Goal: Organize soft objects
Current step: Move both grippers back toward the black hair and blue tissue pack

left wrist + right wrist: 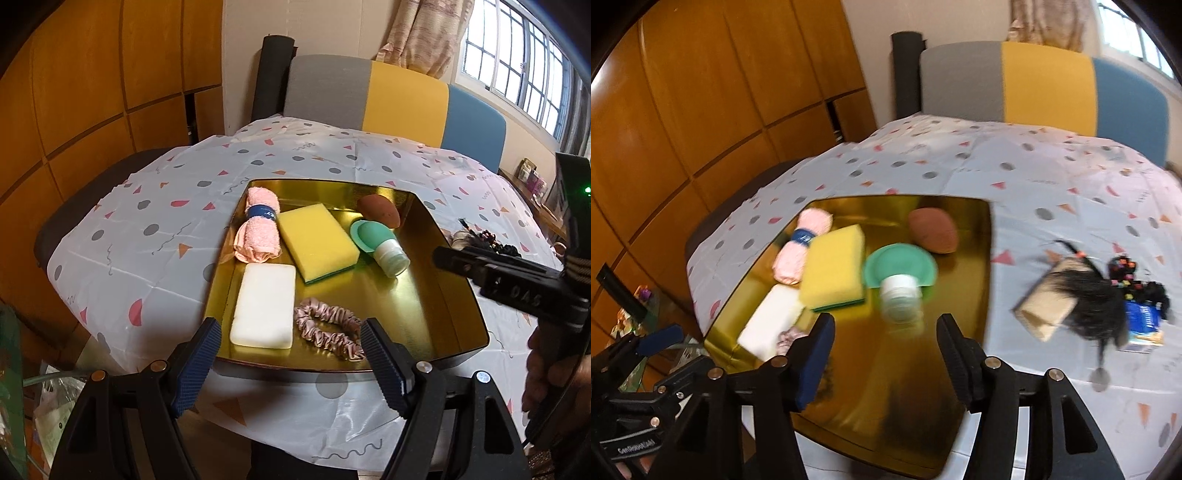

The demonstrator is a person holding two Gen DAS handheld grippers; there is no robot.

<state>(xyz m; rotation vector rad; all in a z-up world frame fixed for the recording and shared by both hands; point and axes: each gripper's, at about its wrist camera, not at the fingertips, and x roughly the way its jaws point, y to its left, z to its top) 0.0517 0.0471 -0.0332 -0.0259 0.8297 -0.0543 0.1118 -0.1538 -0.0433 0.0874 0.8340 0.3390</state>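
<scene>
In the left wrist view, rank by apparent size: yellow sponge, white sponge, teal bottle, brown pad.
1-2. yellow sponge and white sponge: alike; the white one sits nearer the camera, so unranked.
3. teal bottle.
4. brown pad, farthest away.

A gold tray [454, 258] holds a pink rolled towel [258, 229], yellow sponge [317, 240], white soap-like block [264, 306], pink scrunchie [328, 326], green bottle [380, 247] lying down and a brown pouf [378, 210].

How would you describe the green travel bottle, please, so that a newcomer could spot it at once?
Look in the gold tray on the patterned tablecloth. The green bottle lies between the yellow sponge and the brown pad. It alone has a white screw cap.
</scene>
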